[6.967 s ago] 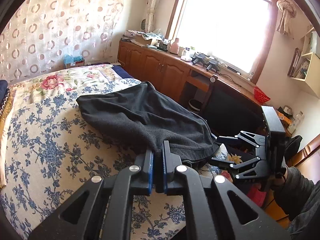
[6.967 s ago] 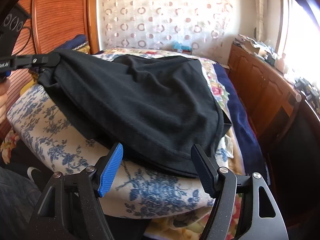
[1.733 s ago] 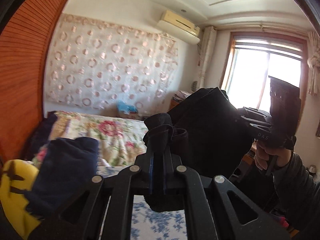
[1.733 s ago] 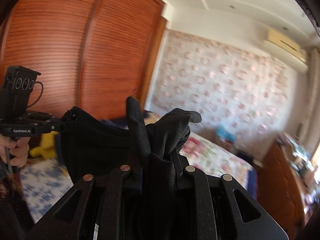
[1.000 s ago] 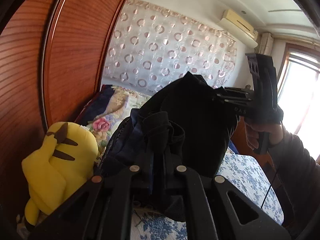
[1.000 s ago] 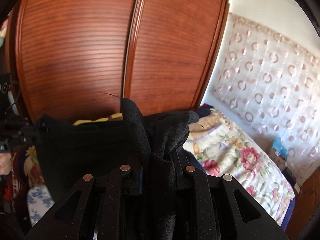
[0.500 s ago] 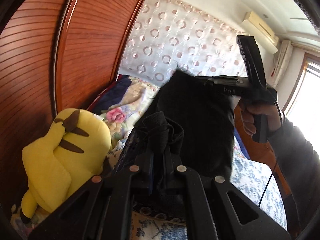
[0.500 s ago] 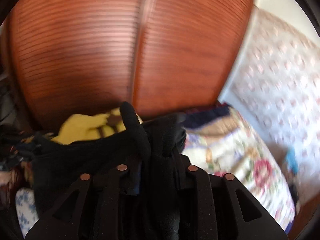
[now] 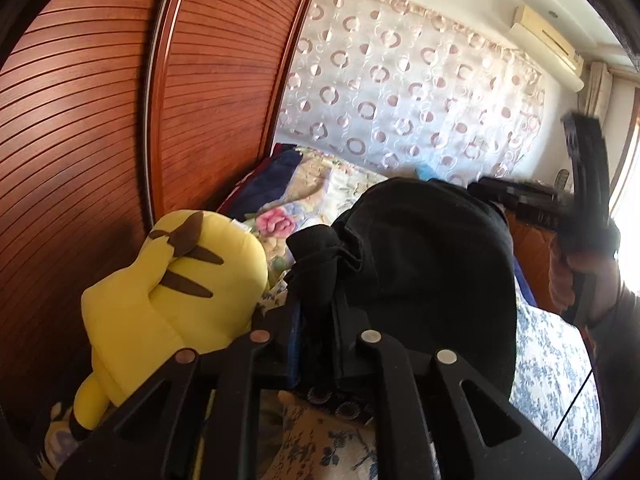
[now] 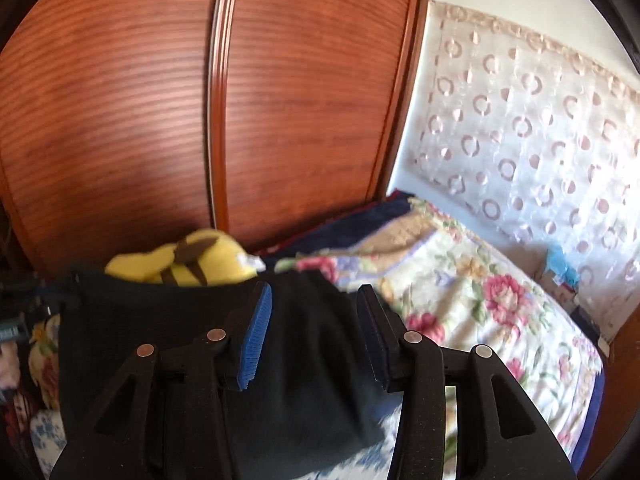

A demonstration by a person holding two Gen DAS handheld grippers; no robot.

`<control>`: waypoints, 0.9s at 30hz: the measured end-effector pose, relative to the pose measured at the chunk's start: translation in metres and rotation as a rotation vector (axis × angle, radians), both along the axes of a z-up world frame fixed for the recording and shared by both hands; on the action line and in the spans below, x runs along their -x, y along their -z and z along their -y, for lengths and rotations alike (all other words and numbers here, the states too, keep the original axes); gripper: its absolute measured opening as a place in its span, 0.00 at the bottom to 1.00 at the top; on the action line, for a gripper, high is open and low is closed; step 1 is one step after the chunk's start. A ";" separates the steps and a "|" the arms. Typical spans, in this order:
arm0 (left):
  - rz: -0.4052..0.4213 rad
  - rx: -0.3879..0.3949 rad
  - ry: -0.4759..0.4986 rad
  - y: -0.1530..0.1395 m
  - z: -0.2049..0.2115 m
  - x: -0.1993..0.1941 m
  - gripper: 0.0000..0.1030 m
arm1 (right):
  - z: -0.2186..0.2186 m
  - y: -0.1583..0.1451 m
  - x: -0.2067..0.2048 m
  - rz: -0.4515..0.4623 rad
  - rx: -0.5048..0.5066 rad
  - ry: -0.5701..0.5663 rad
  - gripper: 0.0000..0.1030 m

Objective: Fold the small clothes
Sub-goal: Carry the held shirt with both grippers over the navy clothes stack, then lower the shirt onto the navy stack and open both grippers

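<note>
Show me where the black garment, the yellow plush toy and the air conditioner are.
black garment (image 9: 432, 264), left wrist view, middle of the cloth.
yellow plush toy (image 9: 168, 296), left wrist view, its back.
air conditioner (image 9: 546, 36), left wrist view, front panel.

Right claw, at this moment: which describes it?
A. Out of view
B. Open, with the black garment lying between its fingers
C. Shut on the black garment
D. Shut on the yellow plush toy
B. In the right wrist view the right claw has its blue-padded fingers spread apart, and the black garment lies loose between and below them, while the left claw pinches a bunch of it.
</note>
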State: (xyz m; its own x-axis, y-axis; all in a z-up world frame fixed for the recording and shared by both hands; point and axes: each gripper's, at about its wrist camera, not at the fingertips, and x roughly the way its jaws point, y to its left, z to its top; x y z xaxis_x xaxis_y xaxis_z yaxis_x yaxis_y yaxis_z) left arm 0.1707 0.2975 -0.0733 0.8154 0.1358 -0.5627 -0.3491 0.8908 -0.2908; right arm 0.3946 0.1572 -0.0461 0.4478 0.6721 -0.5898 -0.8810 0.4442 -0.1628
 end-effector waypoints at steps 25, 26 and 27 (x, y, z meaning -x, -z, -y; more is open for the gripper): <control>0.106 -0.239 0.179 -0.064 0.110 0.040 0.68 | 0.144 0.000 0.083 -0.054 -0.178 0.230 0.54; 0.108 -0.244 0.192 -0.064 0.117 0.040 0.68 | 0.157 -0.001 0.091 -0.056 -0.189 0.245 0.56; 0.108 -0.251 0.209 -0.065 0.126 0.040 0.68 | 0.167 -0.001 0.098 -0.056 -0.196 0.257 0.59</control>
State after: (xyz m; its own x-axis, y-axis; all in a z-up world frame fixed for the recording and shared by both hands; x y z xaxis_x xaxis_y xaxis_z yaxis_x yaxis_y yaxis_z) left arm 0.1308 0.1717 -0.0085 0.8933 0.0829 -0.4417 -0.1308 0.9882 -0.0790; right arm 0.2968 -0.0100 -0.0454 0.5879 0.6446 -0.4888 -0.7411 0.6714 -0.0061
